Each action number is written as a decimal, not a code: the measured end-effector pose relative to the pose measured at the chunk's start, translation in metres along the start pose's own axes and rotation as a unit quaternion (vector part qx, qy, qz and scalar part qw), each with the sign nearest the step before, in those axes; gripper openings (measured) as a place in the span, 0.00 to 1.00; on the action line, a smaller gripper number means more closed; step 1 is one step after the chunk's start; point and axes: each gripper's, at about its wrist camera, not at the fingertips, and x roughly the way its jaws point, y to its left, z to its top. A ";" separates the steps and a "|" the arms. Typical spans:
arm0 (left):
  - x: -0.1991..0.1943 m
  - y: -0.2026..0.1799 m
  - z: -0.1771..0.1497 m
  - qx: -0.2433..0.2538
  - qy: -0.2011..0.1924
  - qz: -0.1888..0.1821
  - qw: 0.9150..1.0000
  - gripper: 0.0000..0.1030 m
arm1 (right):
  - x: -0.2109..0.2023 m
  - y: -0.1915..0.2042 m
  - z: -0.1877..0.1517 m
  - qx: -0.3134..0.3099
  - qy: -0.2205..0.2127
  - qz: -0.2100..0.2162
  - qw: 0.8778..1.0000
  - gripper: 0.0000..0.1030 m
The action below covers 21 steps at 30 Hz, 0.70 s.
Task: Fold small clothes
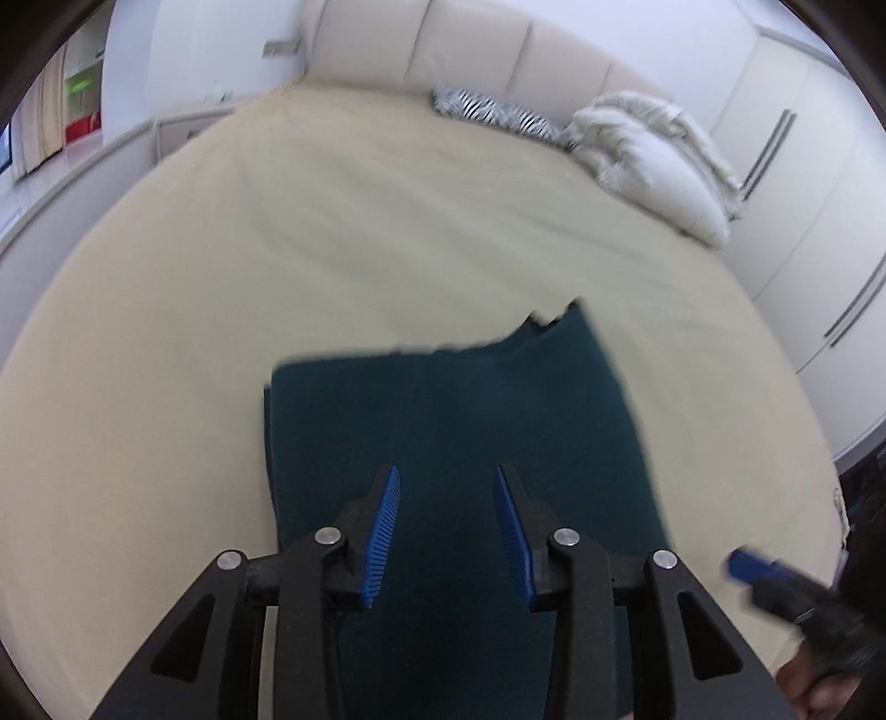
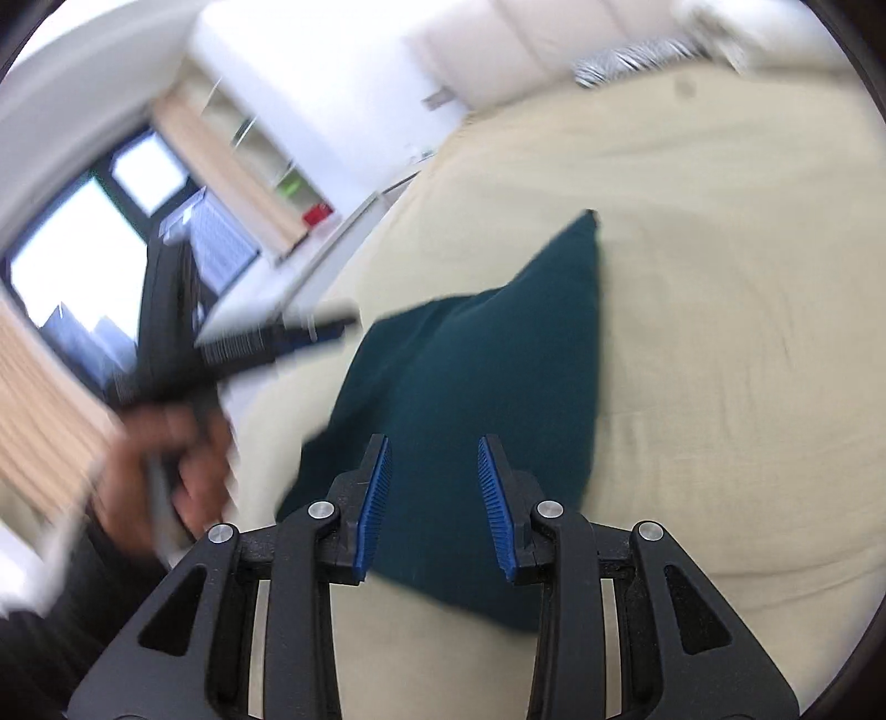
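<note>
A dark teal garment lies folded flat on a bed covered with a cream sheet. It forms a rough rectangle, and its far edge is uneven, with one corner jutting up. Its near end is hidden behind the gripper frame in both views, and blur softens its outline, so the kind of garment is hard to tell.

The left hand-held gripper hangs over the near part of the garment. Its blue ribbed pads stand partly apart with nothing between them, not touching the cloth.

The right hand-held gripper also hangs above the garment, jaws partly apart and empty. From the left wrist view it shows only as a blurred blue tip at the lower right edge.

In the right wrist view, a hand holding the other gripper appears as a smear at the left.

At the head of the bed sit a zebra-striped pillow and a fluffy white pillow, against a padded headboard. White wardrobe doors stand to the right.
</note>
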 end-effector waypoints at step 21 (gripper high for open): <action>0.034 0.053 -0.025 -0.015 -0.020 -0.049 0.998 0.23 | 0.165 -0.134 0.106 0.215 0.087 -0.017 0.973 0.00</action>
